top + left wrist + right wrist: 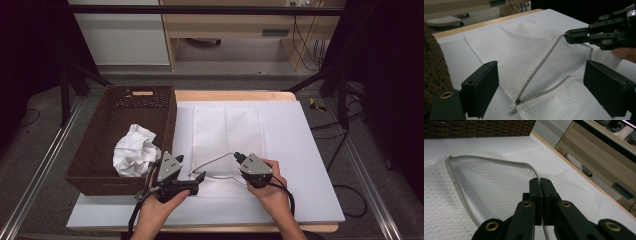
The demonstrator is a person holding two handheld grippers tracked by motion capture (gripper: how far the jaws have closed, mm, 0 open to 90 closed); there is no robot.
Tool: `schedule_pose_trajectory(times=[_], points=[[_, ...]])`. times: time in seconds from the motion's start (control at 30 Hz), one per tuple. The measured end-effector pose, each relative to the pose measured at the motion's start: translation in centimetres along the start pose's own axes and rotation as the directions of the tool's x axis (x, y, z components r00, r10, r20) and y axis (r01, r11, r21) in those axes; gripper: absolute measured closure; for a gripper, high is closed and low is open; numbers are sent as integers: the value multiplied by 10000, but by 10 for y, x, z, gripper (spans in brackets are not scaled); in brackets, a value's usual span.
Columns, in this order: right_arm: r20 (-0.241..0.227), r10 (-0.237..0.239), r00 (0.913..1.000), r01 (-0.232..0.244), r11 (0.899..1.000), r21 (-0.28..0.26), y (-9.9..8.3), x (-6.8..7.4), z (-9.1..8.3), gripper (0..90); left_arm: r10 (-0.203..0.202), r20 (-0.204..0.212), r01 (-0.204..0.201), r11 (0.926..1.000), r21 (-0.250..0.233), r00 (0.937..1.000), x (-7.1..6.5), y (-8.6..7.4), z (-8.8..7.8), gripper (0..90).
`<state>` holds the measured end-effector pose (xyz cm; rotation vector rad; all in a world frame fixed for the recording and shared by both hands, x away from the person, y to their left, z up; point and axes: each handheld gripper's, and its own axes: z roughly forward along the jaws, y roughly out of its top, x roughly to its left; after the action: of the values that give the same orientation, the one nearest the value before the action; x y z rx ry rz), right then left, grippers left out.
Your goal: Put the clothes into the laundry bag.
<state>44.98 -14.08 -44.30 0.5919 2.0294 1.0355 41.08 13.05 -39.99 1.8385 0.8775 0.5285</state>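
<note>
On the desk, near edge: white mesh laundry bag (227, 135), lying flat on a white mat (305, 165), just right of a brown wicker basket (117, 125).
Bag look: fine diamond-net weave, pale and slightly see-through, creased lengthwise down the middle in the high view.
Bag opening: zipper (541, 65) partly undone, its two grey-white tapes parting in a V from the slider.
Slider: small metal piece with a white pull tab (513, 107), resting on the mesh at the point of the V, near the bag's corner closest to the left gripper.
Upper tape: lifted off the mesh, rising in a taut line toward the right gripper.
Lower tape: lying flat along the bag's edge.
Left gripper (197, 178): jaws spread wide, nothing between the pads, no contact with bag or zipper; slider lying on the desk below the gap in the left gripper view.
Right gripper (540, 183): jaws pressed together on the upper zipper tape, pinching it at the tips and holding that stretch raised above the bag.
Right hand (272, 192): wrapped round the gripper body, over the bag's near right part.
Basket contents: crumpled white cloth (135, 150) against the near right wall.
</note>
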Motion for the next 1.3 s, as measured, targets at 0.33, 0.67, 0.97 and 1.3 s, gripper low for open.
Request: schedule_pose_trajectory(times=[0.33,0.67,0.97,1.3], points=[[-12,-17,10000,17,10000,59,0,0,1,886,-64,-212,58,9996,-270,9998,11,12,-16,125],[-20,-16,10000,16,10000,68,-1,0,0,886,-146,-585,133,9997,-216,9982,34,26,-37,100],[-10,-29,10000,29,10000,48,0,0,0,886,39,-997,-46,10000,-67,9950,50,30,-48,98],[-37,-18,10000,19,10000,74,-1,0,0,884,-146,-1608,145,9999,-20,9869,72,31,-61,99]])
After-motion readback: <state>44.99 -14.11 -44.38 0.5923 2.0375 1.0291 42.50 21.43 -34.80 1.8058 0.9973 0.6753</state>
